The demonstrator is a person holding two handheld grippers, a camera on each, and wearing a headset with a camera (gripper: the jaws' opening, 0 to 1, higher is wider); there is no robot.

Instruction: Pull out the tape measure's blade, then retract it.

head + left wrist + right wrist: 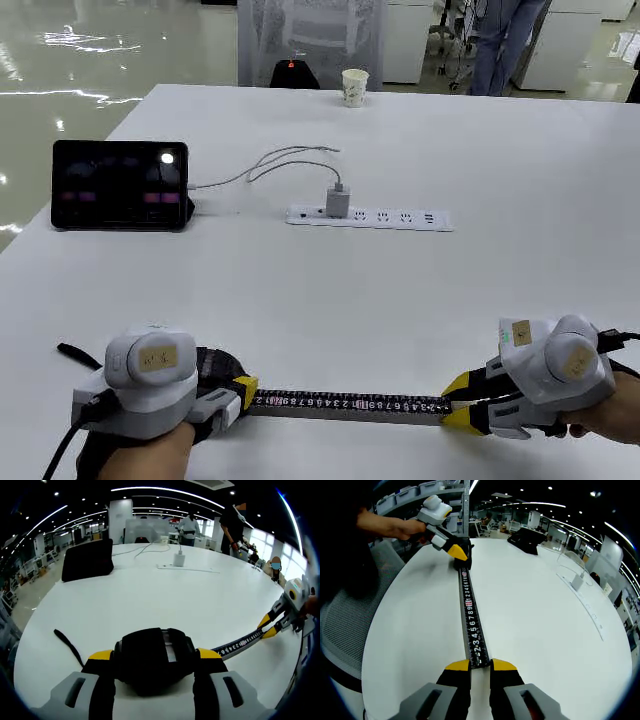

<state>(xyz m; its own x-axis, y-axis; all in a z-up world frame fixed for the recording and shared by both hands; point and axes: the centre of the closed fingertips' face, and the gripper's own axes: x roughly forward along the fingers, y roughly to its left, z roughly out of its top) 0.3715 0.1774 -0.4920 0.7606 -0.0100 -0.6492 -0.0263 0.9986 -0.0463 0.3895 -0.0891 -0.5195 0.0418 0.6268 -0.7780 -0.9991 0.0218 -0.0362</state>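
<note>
The black tape measure case [156, 656] sits clamped between the yellow-tipped jaws of my left gripper [243, 392] at the near left of the white table [400, 290]. Its dark numbered blade [350, 403] runs rightward across the table to my right gripper [452, 404], which is shut on the blade's end. In the right gripper view the blade [470, 620] stretches away from my right gripper [480, 665] to the case [464, 560] held by the left gripper [455, 550]. The left gripper view shows the blade [239, 645] reaching the right gripper [269, 626]. A black wrist strap [67, 645] trails from the case.
A black tablet [120, 184] stands at the left. A white power strip [368, 217] with a charger [337, 200] and white cables lies mid-table. A paper cup [354, 87] stands at the far edge. People stand beyond the table.
</note>
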